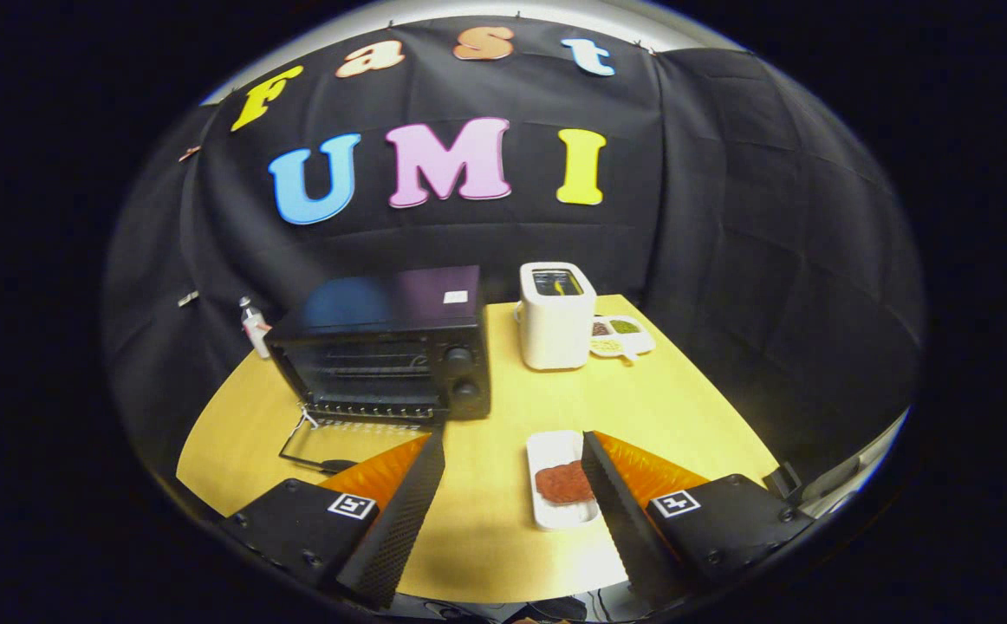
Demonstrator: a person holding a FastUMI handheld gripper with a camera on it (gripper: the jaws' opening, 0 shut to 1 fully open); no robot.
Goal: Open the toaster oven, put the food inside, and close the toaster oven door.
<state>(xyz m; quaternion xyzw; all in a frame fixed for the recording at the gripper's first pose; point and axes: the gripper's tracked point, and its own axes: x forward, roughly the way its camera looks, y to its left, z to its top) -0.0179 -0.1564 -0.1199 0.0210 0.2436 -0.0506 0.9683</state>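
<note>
Gripper (512, 451) fingers spread wide, meat patty (562, 483) on white tray (553, 446) between, toaster oven (391, 355) door down.

The tool (512, 451) hangs above the wooden bench (486, 520) with its two fingers spread wide and nothing between them but bare bench top. Just inside the right finger, in the lower middle of the frame, lies a white plate (561, 478) with a reddish piece of food (563, 483) on it. Beyond the left finger, left of centre, stands the black toaster oven (391, 347), its glass door (339, 442) dropped open flat onto the bench, the wire rack visible inside and two knobs (460, 373) on its right side. To the right of it stands a white toaster (555, 316), and just right of that a small divided dish (620, 336).
</note>
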